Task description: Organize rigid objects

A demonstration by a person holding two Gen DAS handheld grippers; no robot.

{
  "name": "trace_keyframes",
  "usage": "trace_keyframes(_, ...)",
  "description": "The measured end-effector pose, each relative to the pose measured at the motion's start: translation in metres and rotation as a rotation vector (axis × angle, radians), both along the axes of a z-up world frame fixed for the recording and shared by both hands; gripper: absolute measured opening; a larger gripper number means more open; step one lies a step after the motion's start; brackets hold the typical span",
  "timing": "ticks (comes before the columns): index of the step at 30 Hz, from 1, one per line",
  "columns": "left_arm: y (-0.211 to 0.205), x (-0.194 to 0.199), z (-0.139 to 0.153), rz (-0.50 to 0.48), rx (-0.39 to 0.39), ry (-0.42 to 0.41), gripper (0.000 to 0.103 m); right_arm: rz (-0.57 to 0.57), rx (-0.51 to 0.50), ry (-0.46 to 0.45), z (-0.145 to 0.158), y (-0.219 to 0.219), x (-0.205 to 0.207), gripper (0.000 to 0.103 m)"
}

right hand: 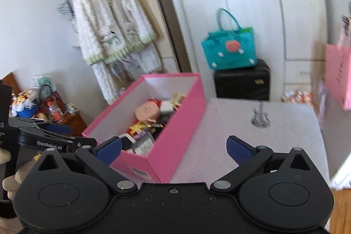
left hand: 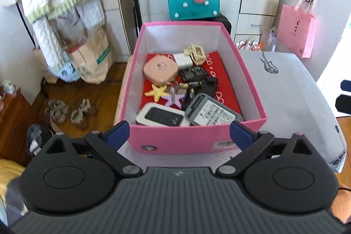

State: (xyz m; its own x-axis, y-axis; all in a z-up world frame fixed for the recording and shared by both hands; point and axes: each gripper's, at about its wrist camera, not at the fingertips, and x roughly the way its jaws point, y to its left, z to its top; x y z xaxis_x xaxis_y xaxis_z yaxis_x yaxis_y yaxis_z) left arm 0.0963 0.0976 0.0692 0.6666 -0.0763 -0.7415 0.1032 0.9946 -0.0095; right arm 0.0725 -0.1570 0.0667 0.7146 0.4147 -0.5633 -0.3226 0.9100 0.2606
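- Left gripper (left hand: 179,132): nearest item in the left wrist view. Jaws spread wide and released, nothing between them; they frame the near wall of the box, angled down towards it.
- Right gripper (right hand: 174,147): jaws likewise spread wide and empty, over the box's near corner and the cloth to its right. The other tool shows at the left edge of this view, its side marked "GenRobot.AI".
- Bench (left hand: 291,89): covered in a pale quilted cloth printed with small dark guitar motifs; it carries the box at its left part.
- Pink box (left hand: 197,137): open-topped, white inside, red lining on its floor. A printed label on the near wall, too small to read. It appears to serve as the collecting place for the rigid objects.
- Contents, near to far: a white device with dark screen (left hand: 162,118) beside a grey device with printed keys or text (left hand: 211,112), unreadable; a purple star (left hand: 174,100) and yellow starfish (left hand: 159,91); a battery (left hand: 194,84); a round pink case (left hand: 160,69); a white charger block (left hand: 183,59).
- All visible task items lie inside the box; sorting seems largely done.
- Far: teal handbag (left hand: 193,1) and a pink paper bag (left hand: 296,30), its print illegible.
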Motion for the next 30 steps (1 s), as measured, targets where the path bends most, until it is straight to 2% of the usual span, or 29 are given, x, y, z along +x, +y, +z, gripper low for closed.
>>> trace_keyframes(8, -0.015, -0.017, -0.007, 0.009, -0.033, -0.051, 0.099, -0.226, 0.018, 0.047, -0.006, -0.028, 0.001, 0.103)
trace_keyframes(12, -0.019, -0.023, -0.007, 0.053, -0.004, -0.09, 0.101, -0.282, 0.029, 0.079, -0.007, -0.037, 0.0, 0.103)
trace_keyframes(14, -0.02, -0.024, -0.008, 0.076, 0.001, -0.094, 0.103, -0.275, 0.033, 0.077, -0.006, -0.037, -0.003, 0.103)
trace_keyframes(18, -0.022, -0.024, -0.012, 0.096, 0.009, -0.102, 0.103, -0.25, -0.013, 0.05, -0.008, -0.026, -0.01, 0.103)
trace_keyframes(21, -0.024, -0.025, -0.014, 0.103, 0.012, -0.101, 0.103, -0.264, -0.052, 0.059, -0.009, -0.018, -0.012, 0.103)
trace_keyframes(23, -0.025, -0.027, -0.015, 0.109, 0.016, -0.11, 0.103, -0.231, -0.067, 0.059, -0.011, -0.013, -0.013, 0.103)
trace_keyframes(26, -0.028, -0.031, -0.016, 0.121, 0.032, -0.127, 0.103, -0.195, -0.031, 0.039, -0.02, -0.008, -0.021, 0.103)
trace_keyframes(28, -0.029, -0.034, -0.017, 0.128, 0.039, -0.135, 0.103, -0.236, -0.015, 0.065, -0.032, -0.002, -0.025, 0.103)
trace_keyframes(30, -0.032, -0.036, -0.019, 0.131, 0.051, -0.134, 0.103, -0.206, -0.053, 0.099, -0.038, 0.009, -0.026, 0.103)
